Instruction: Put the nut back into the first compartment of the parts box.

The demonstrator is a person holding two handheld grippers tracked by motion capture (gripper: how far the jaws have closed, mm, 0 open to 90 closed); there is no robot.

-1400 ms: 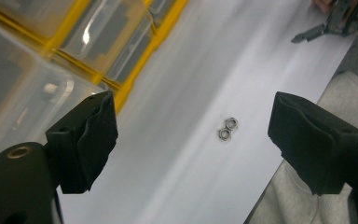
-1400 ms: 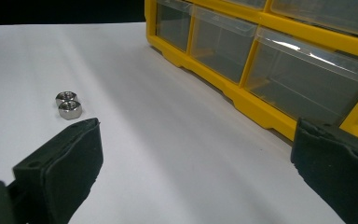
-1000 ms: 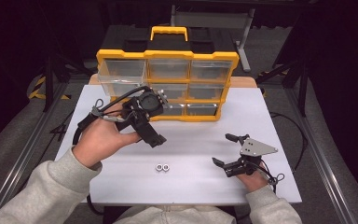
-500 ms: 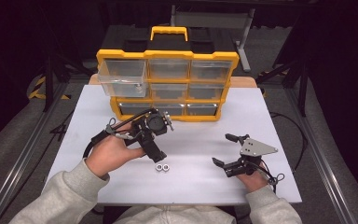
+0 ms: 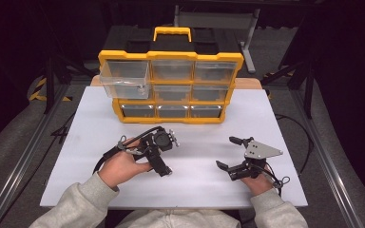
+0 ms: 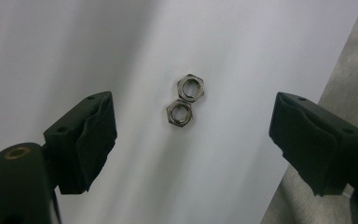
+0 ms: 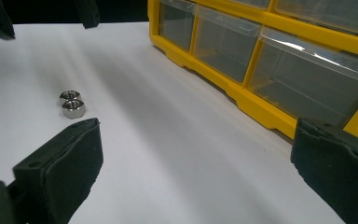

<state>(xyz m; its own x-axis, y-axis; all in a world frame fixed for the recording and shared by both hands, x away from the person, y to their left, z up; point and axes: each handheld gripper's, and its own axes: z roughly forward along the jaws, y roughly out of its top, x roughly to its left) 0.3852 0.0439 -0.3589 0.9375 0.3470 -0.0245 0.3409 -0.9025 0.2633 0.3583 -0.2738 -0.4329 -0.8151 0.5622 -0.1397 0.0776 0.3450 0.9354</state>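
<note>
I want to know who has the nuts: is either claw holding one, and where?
No. Both nuts lie on the table, untouched, beneath the open left claw.

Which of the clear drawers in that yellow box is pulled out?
The top-left drawer of the yellow organizer. It juts forward past the frame toward the table, with something small lying inside, while the other eight drawers sit flush in their slots.

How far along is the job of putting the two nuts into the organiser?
Done: one drawer of the organiser stands pulled out. In hand: the left tongs, open, hang above the two nuts, touching neither. Left: gripping and carrying them. The right tongs wait open.
</note>
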